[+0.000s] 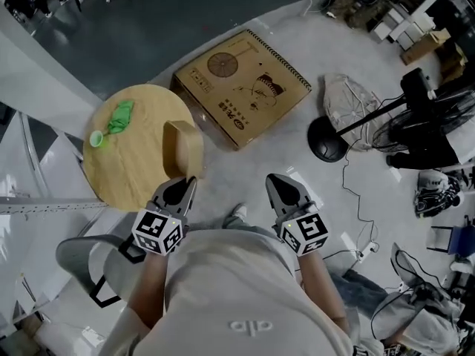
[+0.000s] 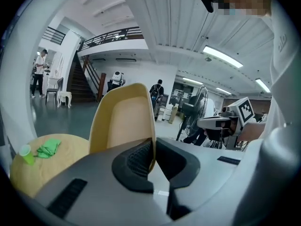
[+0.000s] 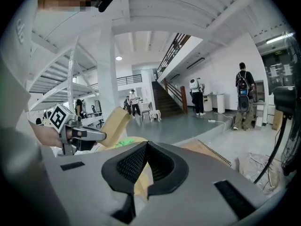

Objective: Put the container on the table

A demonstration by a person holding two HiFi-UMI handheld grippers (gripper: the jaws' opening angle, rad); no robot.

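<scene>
The left gripper [image 1: 184, 186] is clenched on the near wall of the tan, rounded-rectangle plastic container [image 1: 182, 148]. In the left gripper view, that thin rim runs straight down between the ribbed pads [image 2: 141, 157]. The tub is tipped up on edge with its hollow facing the camera. From the head view it sits at the 3 o'clock edge of the round pale-wood table [image 1: 141, 176]. Its lower side is hidden, so I cannot tell whether it rests on the wood or hangs just above it.

At about 10 o'clock on the tabletop lie a crumpled bright-green cloth [image 1: 119, 117] and a small green cup [image 1: 96, 138], well apart from the tub.

The right gripper [image 1: 276, 182] is off the table at 3 o'clock from the left one, over grey floor. Its jaws are pressed together at the tips. The head view shows nothing in them. A tan sliver seen behind the pads in the right gripper view is too unclear to name. That view shows only part of the container [image 3: 113, 121], the rest being behind the left gripper.

At 12 o'clock on the floor lies a flat brown printed cardboard box [image 1: 241, 87]. At 2 o'clock are a black round fan base [image 1: 327, 140] and a clear crumpled plastic bag [image 1: 349, 99]. The person's pale shirt hides both forearms, and a grey chair [image 1: 78, 254] at 8 o'clock is cut off.
</scene>
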